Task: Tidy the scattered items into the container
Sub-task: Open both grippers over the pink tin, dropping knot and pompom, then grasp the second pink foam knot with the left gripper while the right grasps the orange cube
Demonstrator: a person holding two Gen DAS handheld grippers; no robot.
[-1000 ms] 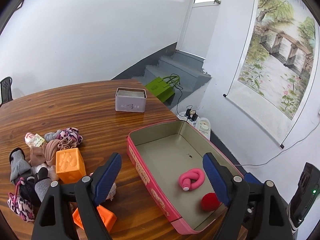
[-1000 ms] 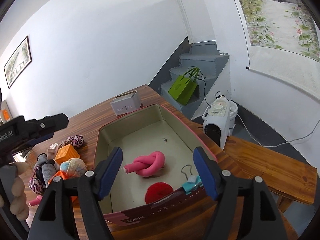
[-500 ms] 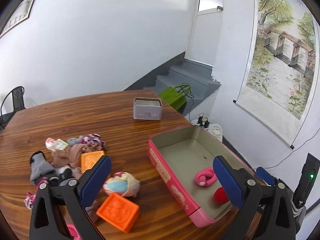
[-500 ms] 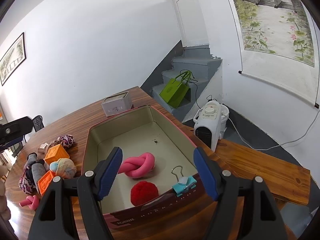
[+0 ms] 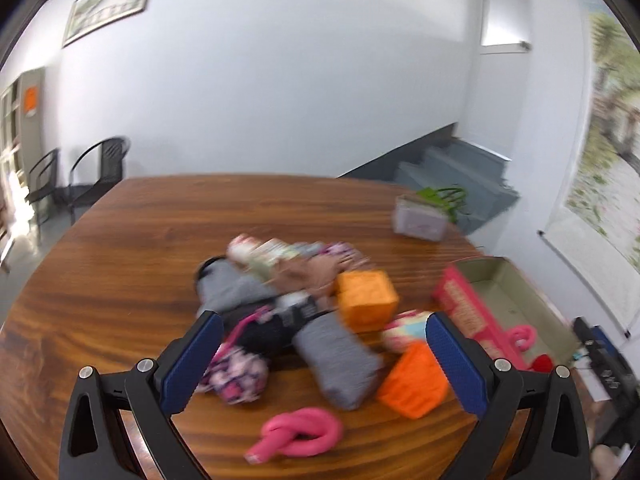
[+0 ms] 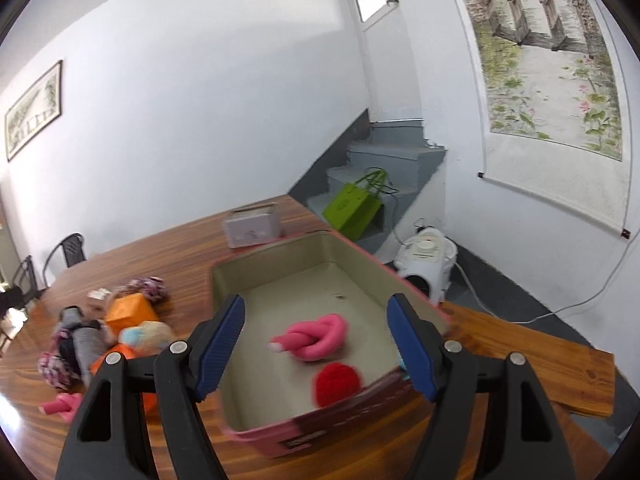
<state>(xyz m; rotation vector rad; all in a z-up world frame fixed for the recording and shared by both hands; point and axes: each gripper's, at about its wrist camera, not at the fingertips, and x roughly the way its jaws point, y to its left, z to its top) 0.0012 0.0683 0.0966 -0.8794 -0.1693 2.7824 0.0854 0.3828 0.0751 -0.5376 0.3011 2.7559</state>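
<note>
A pink tin box (image 6: pixel 320 436) stands on the round wooden table (image 5: pixel 120 248); it holds a pink knotted tube (image 6: pixel 314 338) and a red pom-pom (image 6: pixel 337 383). It also shows at the right of the left wrist view (image 5: pixel 464 300). A pile of scattered items lies on the table: rolled socks (image 5: pixel 334 354), an orange cube (image 5: pixel 366 300), an orange block (image 5: pixel 416 380), a pastel ball (image 5: pixel 404 330) and a second pink knotted tube (image 5: pixel 298 434). My left gripper (image 5: pixel 324 360) is open and empty above the pile. My right gripper (image 6: pixel 316 346) is open and empty over the box.
A small grey tin (image 6: pixel 252 232) stands at the table's far side. Off the table to the right are a green bag (image 6: pixel 352 210), a white heater (image 6: pixel 424 258), grey stairs and a wooden bench (image 6: pixel 532 360). Black chairs (image 5: pixel 80 176) stand at the left.
My left gripper has swung left from the box to the pile of items. My right gripper has stayed over the box, drawing back slightly.
</note>
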